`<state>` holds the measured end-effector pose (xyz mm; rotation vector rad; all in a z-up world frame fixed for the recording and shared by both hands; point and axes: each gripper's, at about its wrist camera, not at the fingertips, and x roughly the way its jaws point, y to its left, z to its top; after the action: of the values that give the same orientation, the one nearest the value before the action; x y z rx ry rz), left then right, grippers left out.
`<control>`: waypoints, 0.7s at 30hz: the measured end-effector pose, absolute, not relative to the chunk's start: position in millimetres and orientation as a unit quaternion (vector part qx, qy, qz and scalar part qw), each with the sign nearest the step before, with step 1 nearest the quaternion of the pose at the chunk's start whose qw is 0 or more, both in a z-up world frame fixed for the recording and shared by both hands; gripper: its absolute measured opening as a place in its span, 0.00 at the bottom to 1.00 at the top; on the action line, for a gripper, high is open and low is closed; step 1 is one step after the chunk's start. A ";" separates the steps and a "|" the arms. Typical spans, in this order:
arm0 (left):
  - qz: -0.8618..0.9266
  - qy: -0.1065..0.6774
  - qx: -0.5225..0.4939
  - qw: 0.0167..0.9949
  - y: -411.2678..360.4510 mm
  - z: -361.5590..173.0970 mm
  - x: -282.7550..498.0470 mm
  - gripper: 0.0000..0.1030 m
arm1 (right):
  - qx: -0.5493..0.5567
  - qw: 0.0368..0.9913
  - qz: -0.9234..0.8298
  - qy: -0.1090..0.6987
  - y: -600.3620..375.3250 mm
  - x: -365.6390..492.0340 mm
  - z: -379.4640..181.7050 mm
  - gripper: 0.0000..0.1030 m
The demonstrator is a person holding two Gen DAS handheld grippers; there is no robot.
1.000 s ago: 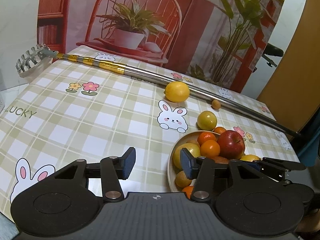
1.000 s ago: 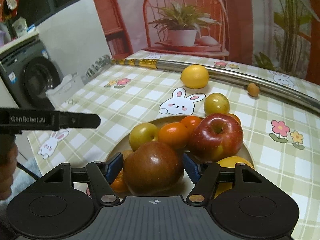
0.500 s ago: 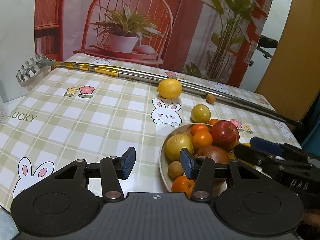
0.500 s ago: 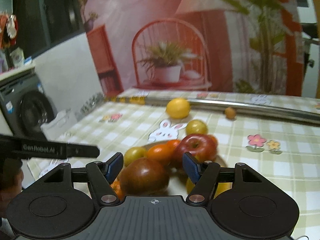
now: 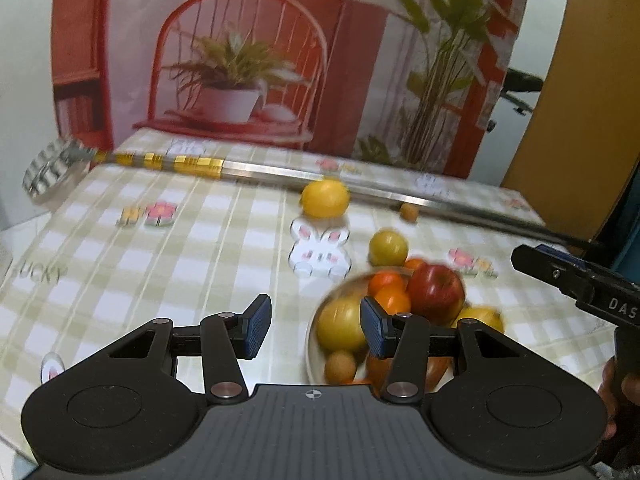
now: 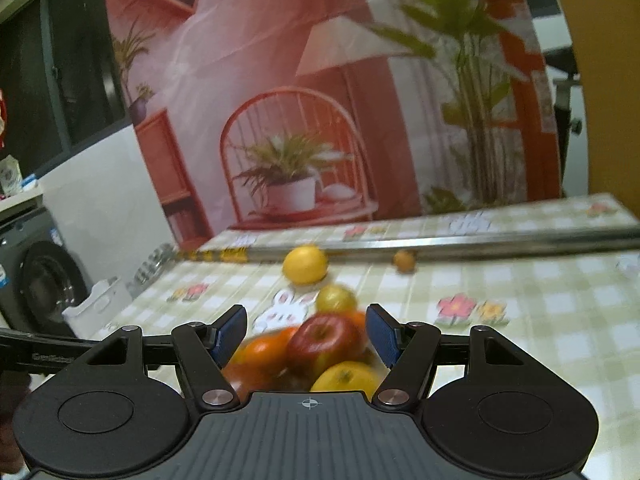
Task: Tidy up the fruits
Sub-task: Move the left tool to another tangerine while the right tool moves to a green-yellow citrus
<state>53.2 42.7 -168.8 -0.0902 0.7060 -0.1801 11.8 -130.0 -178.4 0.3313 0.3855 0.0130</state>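
Note:
A bowl [image 5: 313,332] holds a red apple [image 5: 438,293], oranges [image 5: 392,300], a yellow-green fruit [image 5: 340,326] and other fruit. A lemon [image 5: 325,198], a green-yellow fruit [image 5: 388,247] and a small orange fruit [image 5: 409,212] lie loose on the tablecloth behind it. My left gripper [image 5: 316,326] is open and empty, raised near the bowl's left side. My right gripper [image 6: 306,336] is open and empty, raised above the bowl; the apple [image 6: 324,342] and lemon [image 6: 305,264] show beyond it. Both views are blurred.
A long metal pole [image 5: 360,188] with a rake head [image 5: 48,172] lies across the back of the checked tablecloth [image 5: 160,264]. A printed backdrop stands behind the table. A washing machine [image 6: 36,280] and white tray [image 6: 100,304] stand off the table's left.
My right gripper has let go of a dark red apple into the bowl and lifted up and back. My left gripper has also risen and pulled back. Both views tilt upward.

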 end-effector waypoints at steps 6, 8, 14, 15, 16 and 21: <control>-0.113 0.337 -0.048 0.933 33.4 -144.7 78.1 0.50 | 0.140 0.975 -0.014 0.174 -158.7 20.6 -156.4 0.61; -0.122 0.346 -0.044 0.929 26.1 -141.8 87.8 0.49 | 0.128 0.977 -0.021 0.168 -168.8 25.7 -149.6 0.61; -0.141 0.398 -0.071 0.904 4.2 -150.5 129.5 0.47 | 0.109 0.979 -0.028 0.171 -188.0 39.2 -146.5 0.61; -0.143 0.406 -0.073 0.899 -0.7 -154.0 137.4 0.45 | 0.104 0.979 -0.031 0.174 -190.1 43.3 -148.4 0.61; -0.145 0.414 -0.071 0.896 -6.5 -157.1 144.1 0.44 | 0.099 0.979 -0.033 0.177 -192.0 46.3 -150.8 0.61; -0.163 0.462 -0.071 0.869 -30.8 -181.9 179.2 0.34 | 0.101 0.977 -0.039 0.185 -203.3 62.0 -165.0 0.61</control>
<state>179.2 -30.8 -181.9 -0.1490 0.9671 -0.3420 62.0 -203.3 -165.0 0.2036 0.3727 -0.0792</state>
